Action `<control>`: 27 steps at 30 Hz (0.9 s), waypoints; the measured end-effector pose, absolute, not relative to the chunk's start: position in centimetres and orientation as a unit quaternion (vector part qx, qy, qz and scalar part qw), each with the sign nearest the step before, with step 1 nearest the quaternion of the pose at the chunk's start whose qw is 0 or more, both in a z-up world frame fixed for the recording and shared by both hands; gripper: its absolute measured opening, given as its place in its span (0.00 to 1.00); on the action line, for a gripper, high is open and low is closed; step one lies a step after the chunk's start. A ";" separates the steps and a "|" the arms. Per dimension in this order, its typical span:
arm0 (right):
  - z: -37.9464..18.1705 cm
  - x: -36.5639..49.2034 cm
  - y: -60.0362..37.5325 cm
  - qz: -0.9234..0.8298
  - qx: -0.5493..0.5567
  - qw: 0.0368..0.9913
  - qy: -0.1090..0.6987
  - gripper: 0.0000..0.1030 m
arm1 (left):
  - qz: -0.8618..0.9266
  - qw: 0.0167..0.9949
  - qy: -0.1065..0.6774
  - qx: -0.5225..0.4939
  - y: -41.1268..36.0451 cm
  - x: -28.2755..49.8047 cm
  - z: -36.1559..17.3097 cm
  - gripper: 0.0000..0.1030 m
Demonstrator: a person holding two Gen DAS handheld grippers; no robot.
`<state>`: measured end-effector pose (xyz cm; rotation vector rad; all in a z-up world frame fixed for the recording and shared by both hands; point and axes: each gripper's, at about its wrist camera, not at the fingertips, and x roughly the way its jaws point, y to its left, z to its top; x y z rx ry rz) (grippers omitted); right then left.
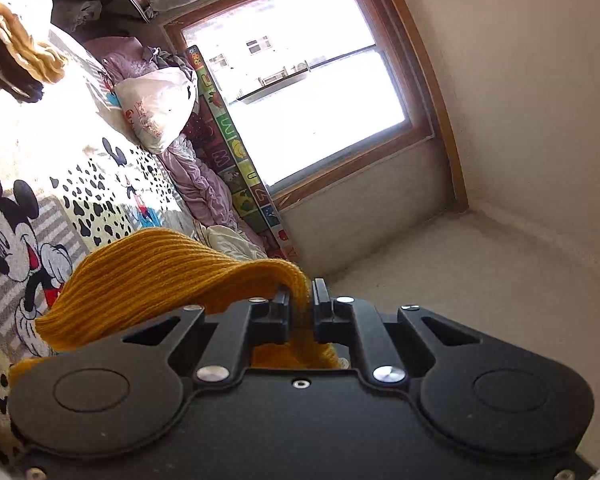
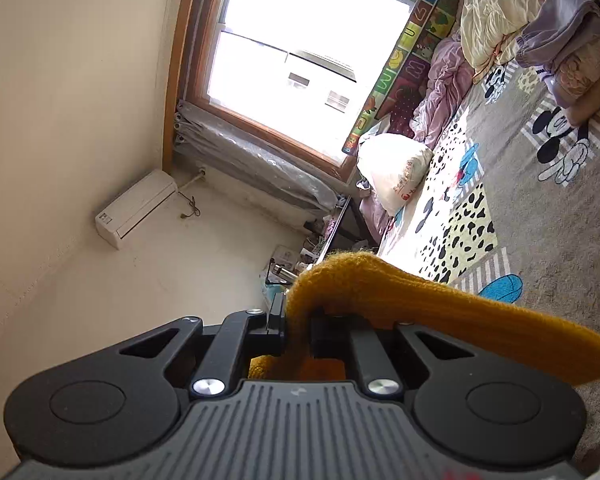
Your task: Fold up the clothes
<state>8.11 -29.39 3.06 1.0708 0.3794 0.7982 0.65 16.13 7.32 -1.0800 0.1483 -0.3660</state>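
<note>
Both grippers are clamped tight on the same mustard sweater (image 1: 148, 276), held up over the cartoon blanket (image 1: 60, 216). It trails left from the left gripper (image 1: 300, 300) and right from the right gripper (image 2: 298, 312), so I'd guess it's stretched between them

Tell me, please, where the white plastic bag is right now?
The white plastic bag lies at the cartoon blanket's far edge, against the crumpled lilac bedding, just below the window.

Cartoon-mouse rug (image 1: 40, 240), window (image 1: 300, 80), air conditioner (image 2: 136, 208)
</note>
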 end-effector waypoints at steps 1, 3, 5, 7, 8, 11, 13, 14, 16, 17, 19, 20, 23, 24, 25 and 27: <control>3.4 8.1 -29.6 0.369 0.495 0.768 0.171 0.12 | -0.170 0.840 0.072 -0.510 16.2 0.9 7.3 0.07; 3.9 8.6 -29.9 0.371 0.498 0.765 0.170 0.12 | -0.160 0.842 0.083 -0.509 16.4 2.1 6.9 0.07; 4.0 9.5 -30.0 0.371 0.501 0.761 0.181 0.12 | -0.147 0.842 0.098 -0.509 16.6 3.6 6.2 0.07; 3.7 11.0 -29.8 0.363 0.495 0.766 0.191 0.12 | -0.131 0.841 0.118 -0.512 17.0 6.0 5.2 0.07; 3.5 11.9 -29.7 0.357 0.493 0.769 0.197 0.12 | -0.119 0.839 0.129 -0.514 17.1 7.5 4.6 0.07; 2.1 15.7 -28.7 0.330 0.491 0.780 0.205 0.12 | -0.105 0.837 0.155 -0.514 16.9 13.3 3.5 0.06; 1.3 18.6 -28.0 0.303 0.479 0.802 0.189 0.12 | -0.133 0.837 0.129 -0.515 16.7 16.3 4.1 0.06; 0.9 20.0 -27.6 0.290 0.473 0.812 0.180 0.12 | -0.153 0.843 0.093 -0.506 16.8 16.4 5.4 0.06; 2.2 21.1 -27.2 0.316 0.461 0.823 0.106 0.12 | -0.187 0.855 0.022 -0.483 17.1 15.9 7.5 0.06; 2.9 21.6 -27.1 0.330 0.454 0.825 0.066 0.12 | -0.194 0.860 0.002 -0.472 17.4 15.4 8.1 0.06; 5.0 21.2 -27.4 0.358 0.418 0.835 0.005 0.12 | -0.193 0.866 -0.003 -0.461 18.2 15.0 7.5 0.06; 5.8 21.1 -27.6 0.367 0.404 0.838 -0.012 0.12 | -0.189 0.869 0.003 -0.457 18.5 15.0 6.7 0.06; 4.3 22.4 -28.2 0.367 0.394 0.842 0.012 0.12 | -0.152 0.870 0.058 -0.465 18.7 15.9 1.5 0.06; 2.9 23.0 -28.1 0.357 0.393 0.847 0.033 0.12 | -0.138 0.869 0.081 -0.468 18.6 16.2 -0.8 0.06; 1.4 23.5 -28.0 0.345 0.391 0.852 0.055 0.12 | -0.121 0.870 0.103 -0.467 18.5 16.2 -3.0 0.06; -3.4 24.5 -27.8 0.308 0.399 0.854 0.129 0.12 | -0.081 0.865 0.163 -0.468 18.0 15.9 -8.6 0.06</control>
